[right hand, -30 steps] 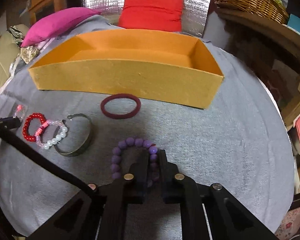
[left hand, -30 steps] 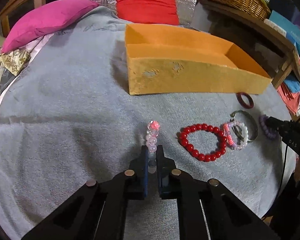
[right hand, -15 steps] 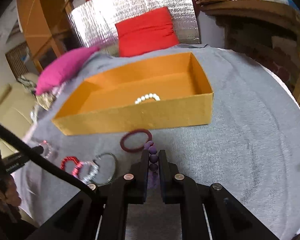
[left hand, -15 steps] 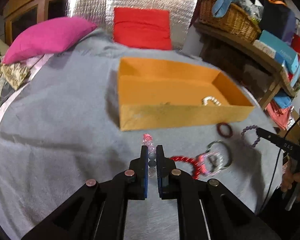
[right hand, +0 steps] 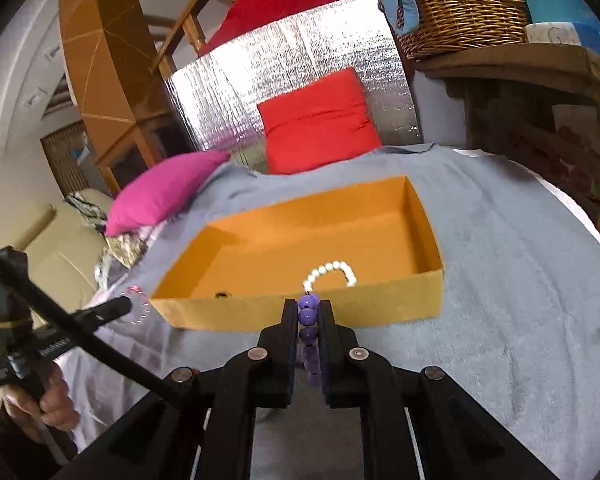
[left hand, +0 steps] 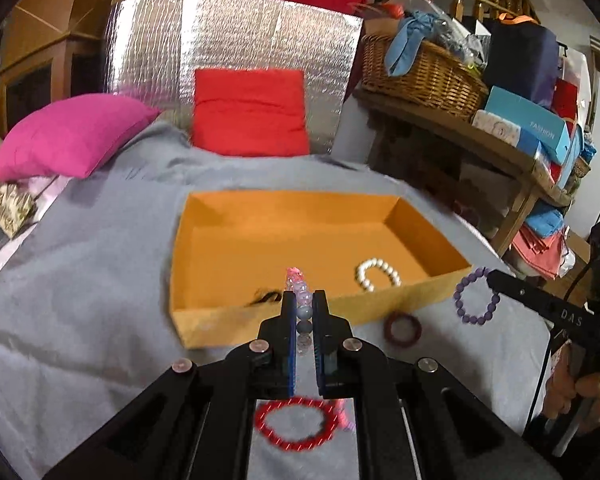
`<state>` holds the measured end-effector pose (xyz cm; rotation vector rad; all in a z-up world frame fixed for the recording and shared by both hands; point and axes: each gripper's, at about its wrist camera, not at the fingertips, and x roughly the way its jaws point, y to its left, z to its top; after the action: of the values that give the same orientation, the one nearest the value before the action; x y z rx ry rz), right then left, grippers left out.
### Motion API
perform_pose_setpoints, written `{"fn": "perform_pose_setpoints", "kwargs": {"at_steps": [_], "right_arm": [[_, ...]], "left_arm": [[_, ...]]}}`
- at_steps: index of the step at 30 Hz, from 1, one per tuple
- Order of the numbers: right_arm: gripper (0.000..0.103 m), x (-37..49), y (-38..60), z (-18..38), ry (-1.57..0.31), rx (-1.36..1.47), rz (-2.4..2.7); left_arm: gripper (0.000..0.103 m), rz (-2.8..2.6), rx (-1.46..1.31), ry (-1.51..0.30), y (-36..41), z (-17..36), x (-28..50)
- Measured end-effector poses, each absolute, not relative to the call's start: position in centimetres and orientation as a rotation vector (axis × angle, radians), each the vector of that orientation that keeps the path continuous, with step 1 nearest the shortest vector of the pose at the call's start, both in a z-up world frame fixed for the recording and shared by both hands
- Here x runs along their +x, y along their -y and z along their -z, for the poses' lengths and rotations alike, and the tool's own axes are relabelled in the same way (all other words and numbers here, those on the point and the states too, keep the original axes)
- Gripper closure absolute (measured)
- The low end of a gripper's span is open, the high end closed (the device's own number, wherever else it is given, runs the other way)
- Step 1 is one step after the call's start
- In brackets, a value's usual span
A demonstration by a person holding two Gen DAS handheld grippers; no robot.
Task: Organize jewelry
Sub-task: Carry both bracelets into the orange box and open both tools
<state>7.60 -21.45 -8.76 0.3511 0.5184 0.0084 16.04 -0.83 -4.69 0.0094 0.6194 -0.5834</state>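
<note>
I've got the grey blanket [left hand: 80, 280] spread under everything, and on it the open orange box [left hand: 236, 322], my target. Inside it lie a white pearl bracelet [left hand: 376, 274] and something small and dark I can't make out. My left gripper [left hand: 303, 304] is clamped on a pale pink bead bracelet [left hand: 300, 292], held in the air just short of the box's near wall; my right gripper [right hand: 309, 312] is pinched on a purple bead bracelet [right hand: 308, 320], likewise short of the wall. I'd carry both clear over the rim before letting go, so the hanging loops don't snag the cardboard. Only the left view shows the purple loop dangling whole, plus the maroon ring [left hand: 403, 327] and red bead bracelet [left hand: 296, 424] waiting on the blanket.
</note>
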Motion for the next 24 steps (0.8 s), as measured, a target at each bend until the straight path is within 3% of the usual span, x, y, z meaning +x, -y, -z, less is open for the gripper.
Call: {"fn": "perform_pose_setpoints", "kwargs": {"at_steps": [12,24], "right_arm": [[0.093,11.6,23.8,6.9,-0.452,0.428,0.039],[0.093,17.9,25.9,10.2,-0.582,0.469,0.08]], "left_arm": [[0.095,0.663,-0.062,-0.599,6.7,4.9,19.3],[0.095,0.665,0.013,-0.717,10.2,7.9,20.9]]}}
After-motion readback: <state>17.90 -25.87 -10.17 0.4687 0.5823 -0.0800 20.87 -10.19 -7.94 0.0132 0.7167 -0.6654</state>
